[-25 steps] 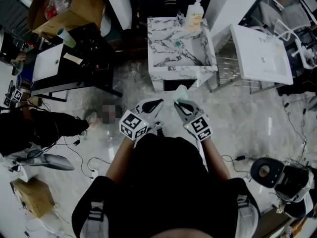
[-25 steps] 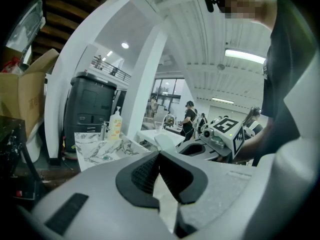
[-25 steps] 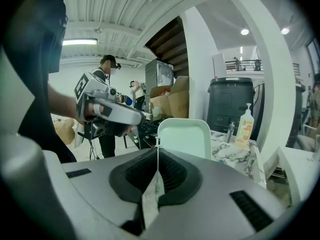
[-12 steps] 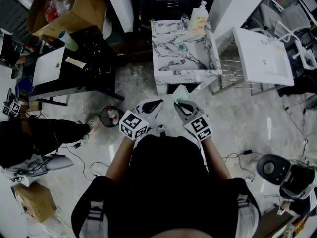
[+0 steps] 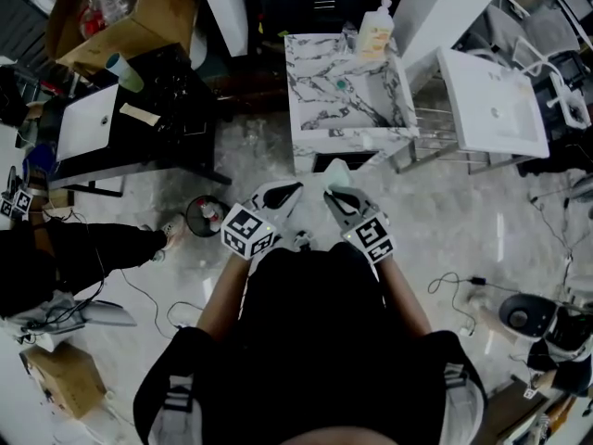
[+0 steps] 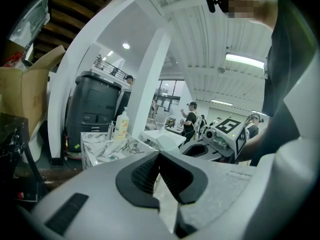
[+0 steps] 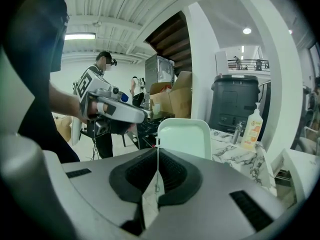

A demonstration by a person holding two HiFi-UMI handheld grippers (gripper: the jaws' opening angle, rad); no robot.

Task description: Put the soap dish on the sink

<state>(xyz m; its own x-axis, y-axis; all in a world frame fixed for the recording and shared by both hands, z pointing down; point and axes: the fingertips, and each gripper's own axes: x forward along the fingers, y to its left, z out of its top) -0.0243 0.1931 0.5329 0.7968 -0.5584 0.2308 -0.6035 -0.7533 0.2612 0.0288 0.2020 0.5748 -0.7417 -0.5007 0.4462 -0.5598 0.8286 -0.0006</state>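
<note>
The soap dish [image 5: 338, 172], a pale green rounded tray, stands on edge in front of my right gripper [image 5: 335, 196], whose jaws are shut on its thin rim. In the right gripper view the soap dish [image 7: 184, 136] rises just past the pads. My left gripper [image 5: 283, 193] is beside it, shut, with nothing between its jaws; its pads [image 6: 145, 171] meet at the tip. The marble sink [image 5: 306, 128] stands on the floor ahead of both grippers, with a gap of floor between. The same marble sink [image 7: 245, 156] shows beyond the dish.
A soap bottle [image 5: 375, 31] stands on the sink's back rim. A white basin [image 5: 491, 105] on a wire rack sits to the right, a black table [image 5: 139, 119] and cardboard box [image 5: 139, 12] to the left. A round black object [image 5: 204, 216] and cables [image 5: 454, 281] lie on the floor.
The marble sink has drifted right and slightly closer in the head view. The round black object on the floor has come clear at left. Both grippers keep their pose and the dish stays gripped.
</note>
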